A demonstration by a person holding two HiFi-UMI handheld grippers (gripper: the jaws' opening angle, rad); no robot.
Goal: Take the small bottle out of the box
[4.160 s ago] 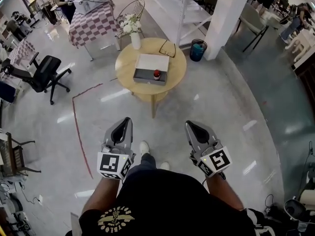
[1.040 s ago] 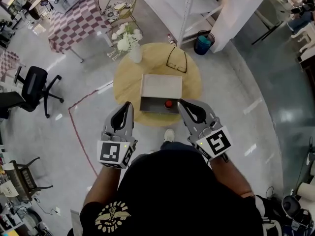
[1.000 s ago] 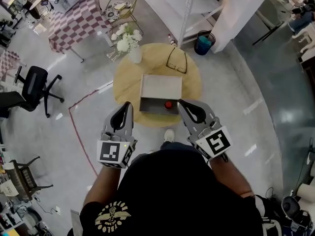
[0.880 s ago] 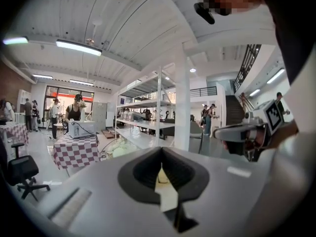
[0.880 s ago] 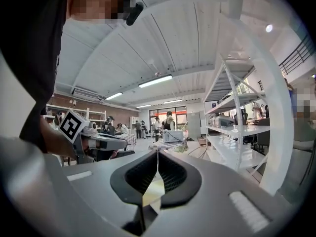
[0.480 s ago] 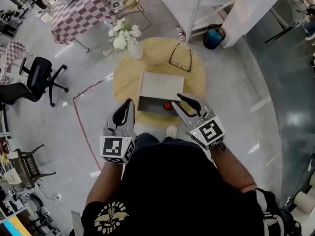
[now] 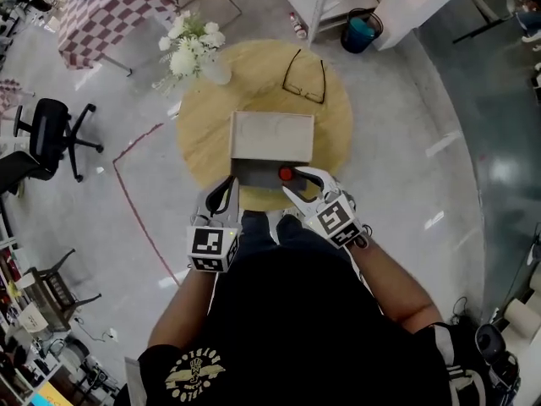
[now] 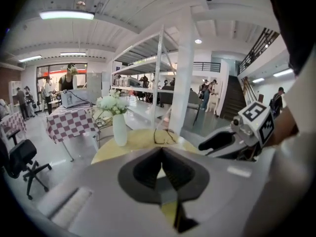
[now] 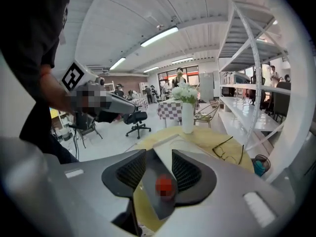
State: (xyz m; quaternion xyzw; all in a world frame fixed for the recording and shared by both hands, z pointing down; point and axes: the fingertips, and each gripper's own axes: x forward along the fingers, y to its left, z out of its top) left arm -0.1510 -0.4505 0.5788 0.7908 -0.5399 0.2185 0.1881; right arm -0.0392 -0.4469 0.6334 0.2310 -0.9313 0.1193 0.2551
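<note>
Both grippers have dropped to the near edge of the box [image 7: 254, 174]: the left gripper [image 7: 226, 191] pressed together, the right gripper [image 7: 297, 180] just spreading, pinching nothing, so a grab looks close. The small bottle [image 7: 286, 173] stands inside the box, just beyond. Only the right gripper view frames it between the jaws; the left gripper view shows the vase [image 8: 119, 128] instead.

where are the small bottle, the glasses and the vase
small bottle [image 7: 286, 173], head view, its red cap
glasses [image 7: 304, 79], head view, middle of frame
vase [image 7: 216, 73], head view, its white body
</note>
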